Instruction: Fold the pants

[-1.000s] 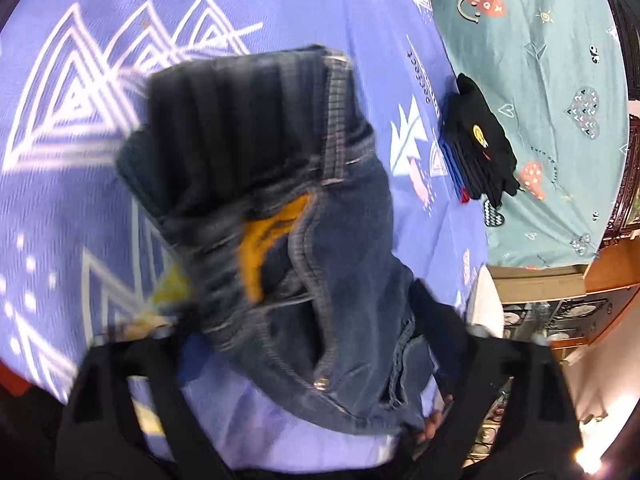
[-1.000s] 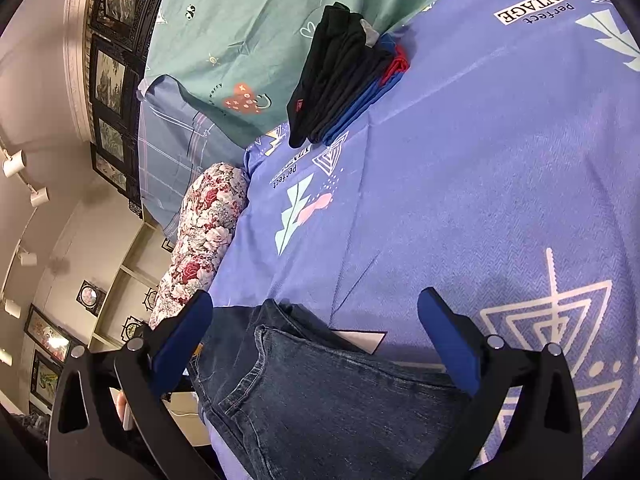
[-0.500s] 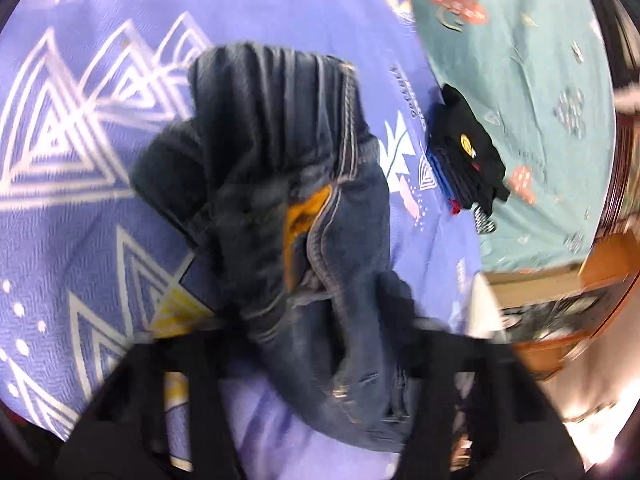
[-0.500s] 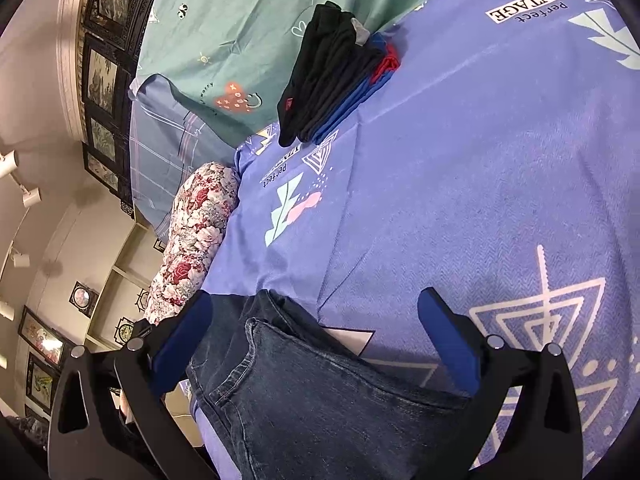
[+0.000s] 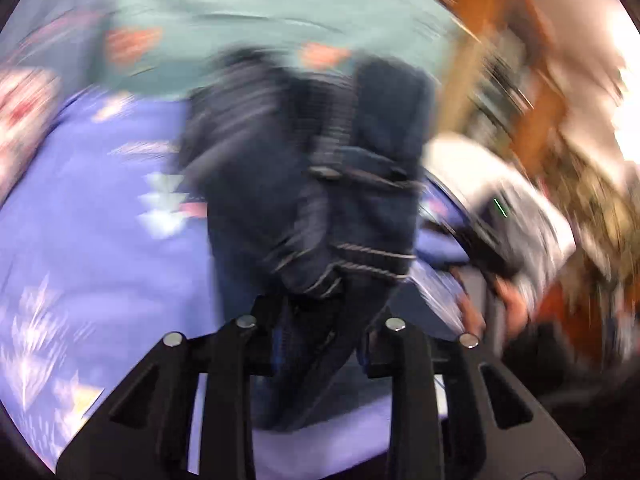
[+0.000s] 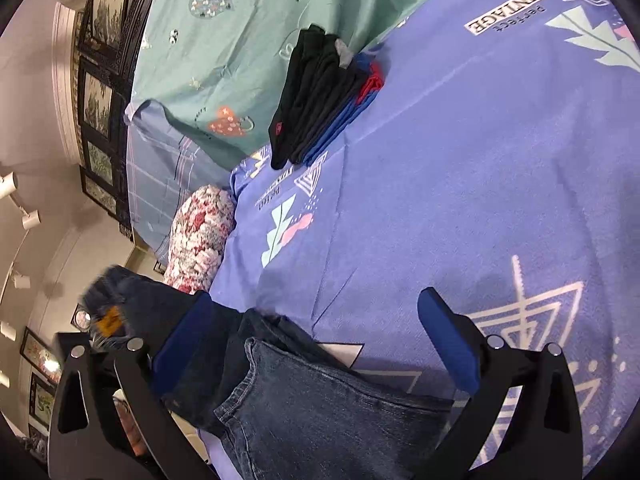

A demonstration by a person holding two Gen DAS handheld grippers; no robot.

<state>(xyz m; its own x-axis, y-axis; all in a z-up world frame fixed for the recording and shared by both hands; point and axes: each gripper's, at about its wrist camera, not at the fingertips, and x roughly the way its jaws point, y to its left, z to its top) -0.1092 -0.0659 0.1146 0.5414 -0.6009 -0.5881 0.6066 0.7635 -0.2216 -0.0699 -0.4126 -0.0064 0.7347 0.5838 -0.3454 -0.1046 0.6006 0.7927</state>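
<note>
- The left gripper (image 5: pixel 320 332) is clenching a bunch of the jeans (image 5: pixel 316 184); the denim is hanging up and away from between its fingers, lifted off the sheet (image 5: pixel 100 240).
- The left view is smearing with blur, so finer detail of the fold cannot be told.
- The right gripper (image 6: pixel 324 340) is standing released, its blue pads (image 6: pixel 448 340) well apart and gripping nothing.
- The rest of the jeans (image 6: pixel 320 408) is lying flat on the sheet (image 6: pixel 460 180) just below and between the right fingers, touching the left pad.
- A raised part of the jeans with an orange patch is showing beyond the right gripper's left finger.
- A stack of folded clothes (image 6: pixel 324 92) is lying far ahead of the right gripper, near the green cover (image 6: pixel 240 60).
- A floral pillow (image 6: pixel 200 236) is sitting ahead and to the left.
</note>
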